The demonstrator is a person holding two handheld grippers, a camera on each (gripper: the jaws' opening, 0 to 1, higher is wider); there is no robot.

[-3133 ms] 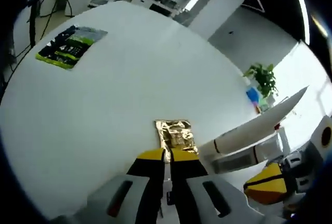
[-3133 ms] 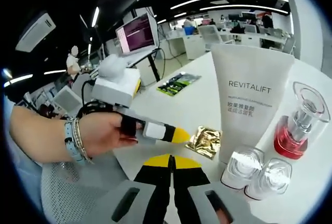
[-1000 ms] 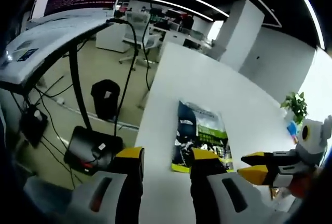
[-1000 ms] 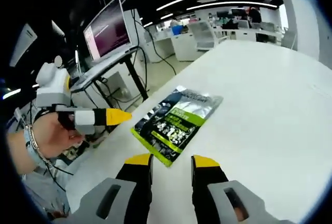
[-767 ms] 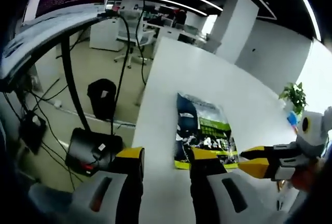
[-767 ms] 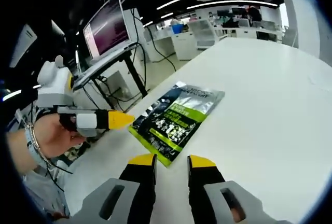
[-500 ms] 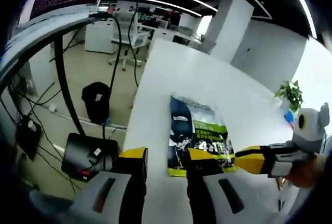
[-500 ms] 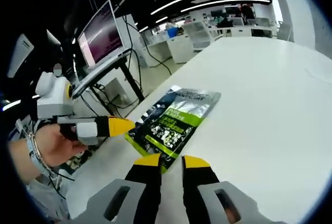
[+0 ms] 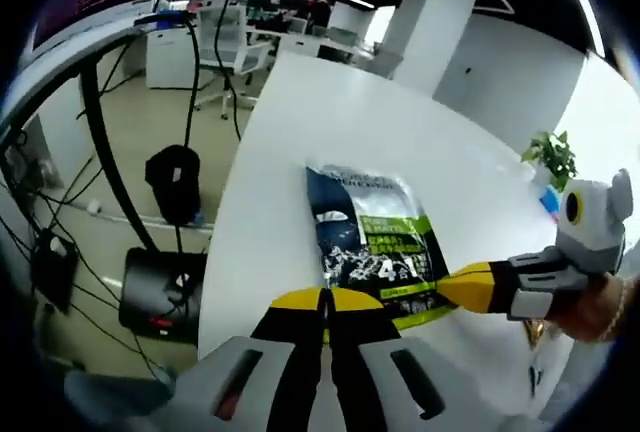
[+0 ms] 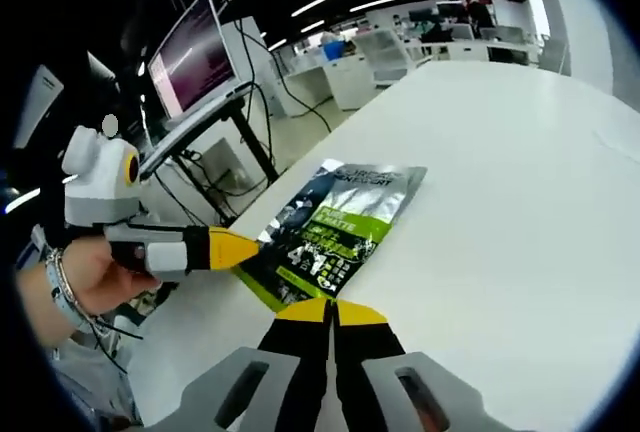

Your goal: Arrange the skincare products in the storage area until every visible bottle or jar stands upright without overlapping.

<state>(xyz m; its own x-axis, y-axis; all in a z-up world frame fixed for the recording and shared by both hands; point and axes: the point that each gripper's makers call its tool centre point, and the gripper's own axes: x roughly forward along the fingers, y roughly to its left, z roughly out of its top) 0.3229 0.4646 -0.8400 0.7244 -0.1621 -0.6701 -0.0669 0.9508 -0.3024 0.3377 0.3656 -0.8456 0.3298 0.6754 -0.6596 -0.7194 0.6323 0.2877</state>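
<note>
A flat sachet packet [image 9: 375,242], black and silver with a green label, lies on the white table [image 9: 330,112] near its edge. My left gripper [image 9: 325,298] is shut, its yellow tips closed on the packet's near left corner. My right gripper [image 9: 462,288] comes in from the right, its tip on the packet's near right corner. In the right gripper view the same packet [image 10: 335,222] lies ahead, and my right gripper [image 10: 330,308] is shut on its near corner. The left gripper [image 10: 240,249], held by a hand [image 10: 85,277], meets the packet's left corner.
The table edge runs along the packet's left side, with floor, cables and a black bin [image 9: 172,177] below. A monitor on a stand [image 10: 190,57] rises beyond the edge. A potted plant [image 9: 548,157] stands far right. Open white tabletop [image 10: 500,182] stretches right of the packet.
Both grippers were shut near the skincare products, then open by the packet. In the last half second both pairs of jaws closed on its near corners.
</note>
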